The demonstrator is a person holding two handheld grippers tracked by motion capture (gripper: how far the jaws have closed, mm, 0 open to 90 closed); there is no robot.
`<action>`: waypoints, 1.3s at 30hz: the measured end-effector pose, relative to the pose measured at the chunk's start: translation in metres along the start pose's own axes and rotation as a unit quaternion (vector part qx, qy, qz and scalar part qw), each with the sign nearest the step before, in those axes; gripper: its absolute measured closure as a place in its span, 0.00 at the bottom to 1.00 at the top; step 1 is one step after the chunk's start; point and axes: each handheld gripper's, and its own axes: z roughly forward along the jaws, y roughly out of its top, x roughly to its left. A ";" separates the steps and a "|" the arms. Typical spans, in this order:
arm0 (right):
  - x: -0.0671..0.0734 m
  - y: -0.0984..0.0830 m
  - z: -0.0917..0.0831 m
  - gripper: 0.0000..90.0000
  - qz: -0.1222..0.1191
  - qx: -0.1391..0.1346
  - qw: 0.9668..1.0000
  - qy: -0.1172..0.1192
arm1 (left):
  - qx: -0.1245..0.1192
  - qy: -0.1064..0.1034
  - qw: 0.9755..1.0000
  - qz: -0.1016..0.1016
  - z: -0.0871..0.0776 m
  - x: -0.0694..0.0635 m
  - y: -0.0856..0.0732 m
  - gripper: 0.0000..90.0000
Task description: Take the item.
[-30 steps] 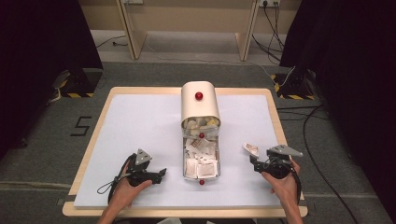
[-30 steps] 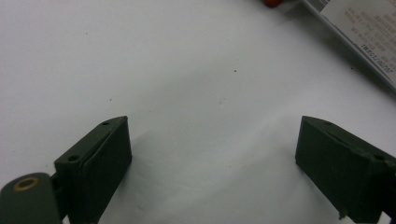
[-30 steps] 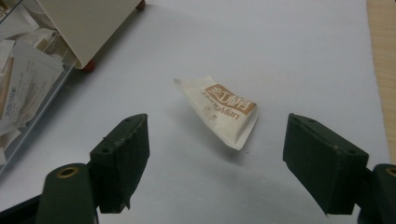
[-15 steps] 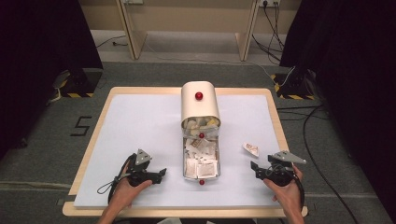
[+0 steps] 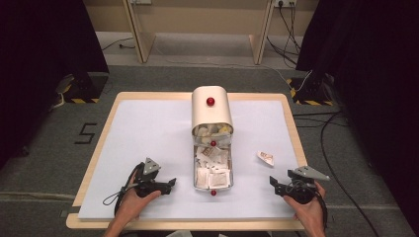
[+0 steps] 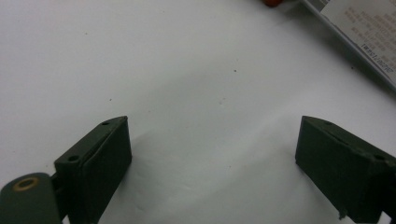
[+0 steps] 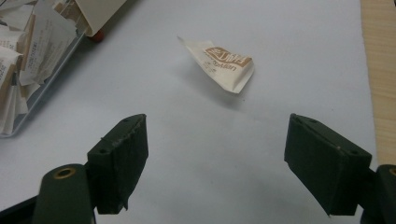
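I hold my right gripper [image 5: 274, 182] low over the white mat [image 5: 148, 128], near the front right corner of the table [image 5: 291, 123]. Its jaws are spread wide and they hold nothing. In the right gripper view I see the two black jaws far apart, with bare mat between them. The small sachet [image 7: 223, 63] lies on the mat ahead of the jaws, apart from them, and nothing touches it. It is a cream paper packet with brown print, a little crumpled, and one corner lifts from the mat. In the high view the sachet [image 5: 265, 158] lies alone, between my right gripper and the tray [image 5: 213, 170], to the right of the tray and not touching it.

The tray is a clear, long drawer pulled out toward me from a cream box [image 5: 211, 111] with a rounded top and a red knob [image 5: 210, 101]. It is full of paper sachets lying in disorder. A second red knob [image 5: 213, 192] sits at the front end of the tray.

My left gripper [image 5: 170, 183] rests on the mat at the left of the tray, close to its front corner but apart from it. Its jaws are also opened wide and empty; in the left gripper view only the mat lies between them.
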 end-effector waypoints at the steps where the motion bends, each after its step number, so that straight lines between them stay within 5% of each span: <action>1: -0.001 -0.001 -0.001 0.25 -0.001 0.000 1.000 -0.001 | 0.000 0.000 1.000 0.000 0.000 0.000 0.000 0.11; 27: -0.007 -0.023 -0.014 0.22 -0.016 0.017 1.000 -0.003 | 0.001 0.001 1.000 0.002 0.000 -0.001 0.000 0.11; 39: -0.008 -0.031 -0.009 0.20 -0.057 0.045 0.997 -0.012 | 0.001 0.001 1.000 0.002 0.000 -0.001 0.000 0.11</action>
